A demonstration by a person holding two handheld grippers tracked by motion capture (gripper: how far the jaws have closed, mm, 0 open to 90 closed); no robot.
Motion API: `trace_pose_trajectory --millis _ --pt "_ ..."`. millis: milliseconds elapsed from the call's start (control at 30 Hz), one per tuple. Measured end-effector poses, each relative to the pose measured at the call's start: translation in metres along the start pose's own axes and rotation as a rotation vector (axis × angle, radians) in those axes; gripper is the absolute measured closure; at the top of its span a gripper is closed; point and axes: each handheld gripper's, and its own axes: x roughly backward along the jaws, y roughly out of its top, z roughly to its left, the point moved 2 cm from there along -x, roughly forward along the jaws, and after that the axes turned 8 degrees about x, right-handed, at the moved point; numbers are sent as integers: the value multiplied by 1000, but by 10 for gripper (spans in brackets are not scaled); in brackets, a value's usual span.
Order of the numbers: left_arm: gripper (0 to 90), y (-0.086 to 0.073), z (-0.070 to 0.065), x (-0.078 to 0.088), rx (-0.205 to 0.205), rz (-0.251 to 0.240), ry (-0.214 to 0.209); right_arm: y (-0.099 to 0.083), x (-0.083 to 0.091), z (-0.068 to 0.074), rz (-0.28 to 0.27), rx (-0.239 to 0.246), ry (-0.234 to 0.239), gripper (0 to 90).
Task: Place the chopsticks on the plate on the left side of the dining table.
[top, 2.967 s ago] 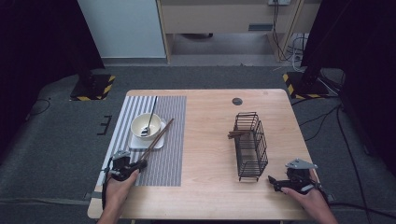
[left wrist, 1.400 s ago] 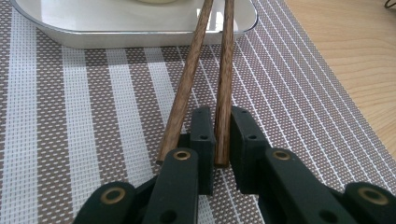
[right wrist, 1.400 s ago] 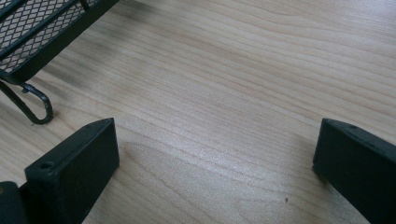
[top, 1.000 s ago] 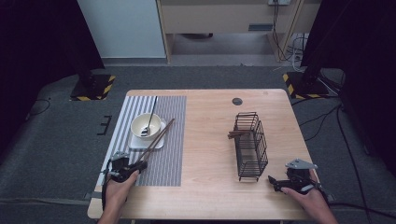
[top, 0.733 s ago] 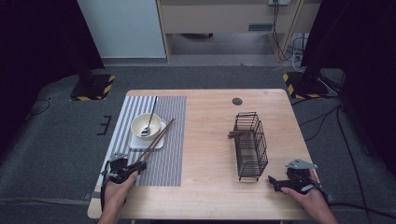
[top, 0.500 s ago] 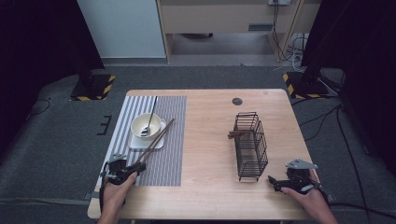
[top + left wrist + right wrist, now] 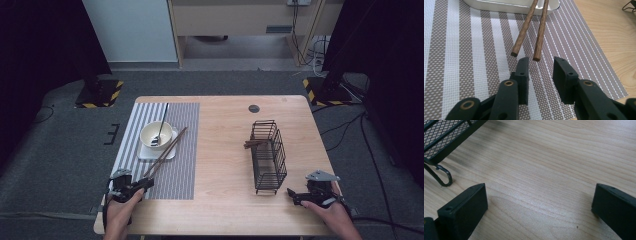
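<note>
Chopsticks [image 7: 529, 30] are lying on the striped placemat [image 7: 469, 50], their near ends just ahead of the left gripper [image 7: 539, 68].

No brand, label or writing is showing anywhere that can be read. The left gripper's jaws have just been opening and are standing a little apart with nothing between them, the pads pressing on neither stick; one stick's end is pointing into the gap. The chopsticks' far ends are leaning on the white tray [image 7: 156, 151] under the bowl [image 7: 156, 135], cut off at the top of the left gripper view. The right gripper [image 7: 300, 196] is resting spread wide over bare table [image 7: 549, 170], holding nothing, just beside the black wire basket [image 7: 269, 156], whose corner and foot are cropped in the right gripper view.
</note>
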Motion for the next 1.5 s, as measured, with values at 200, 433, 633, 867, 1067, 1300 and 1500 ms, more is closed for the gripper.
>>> trace_pose_trajectory --millis 200,433,633,867,1067,1300,1500 --pt "617 0 2 1 2 -3 11 0 0 0 0 0 0 2" --pt "570 1 4 2 -1 -14 31 0 0 0 0 1 0 2" --pt "503 3 5 2 -27 -23 60 0 0 0 0 1 0 2" --pt "436 7 4 2 -56 -33 65 0 0 0 0 0 0 2" --pt "404 14 9 -2 -54 -35 65 0 0 0 0 1 0 2" --pt "386 29 0 -9 -114 -44 45 0 0 0 0 2 1 1" --pt "389 39 -6 -20 -145 -39 29 0 0 0 0 2 2 2"
